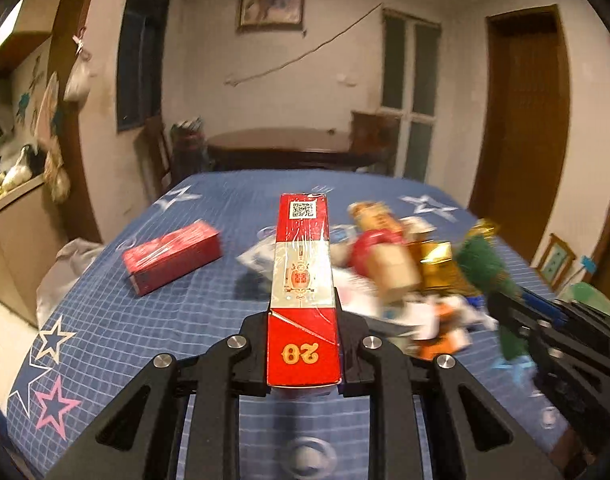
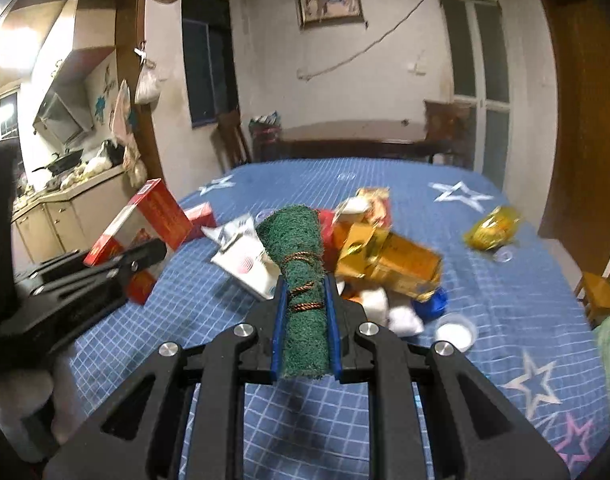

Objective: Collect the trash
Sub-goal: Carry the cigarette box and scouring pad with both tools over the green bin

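Note:
My left gripper (image 1: 303, 312) is shut on a long red and silver carton (image 1: 303, 280), held above the blue checked tablecloth (image 1: 165, 320); it also shows in the right wrist view (image 2: 145, 220). My right gripper (image 2: 305, 292) is shut on a rolled green scouring pad tied with brown cord (image 2: 301, 272), also seen in the left wrist view (image 1: 489, 268). A pile of trash (image 2: 385, 256) lies mid-table: gold box, red wrapper, white paper, blue cap. A second red carton (image 1: 171, 256) lies at the left.
A yellow crumpled wrapper (image 2: 493, 228) and a white lid (image 2: 457, 332) lie at the right of the table. A dark wooden table (image 2: 357, 140) and chairs stand behind. A kitchen counter (image 2: 65, 192) is at the left. A wooden door (image 1: 521, 112) is at the right.

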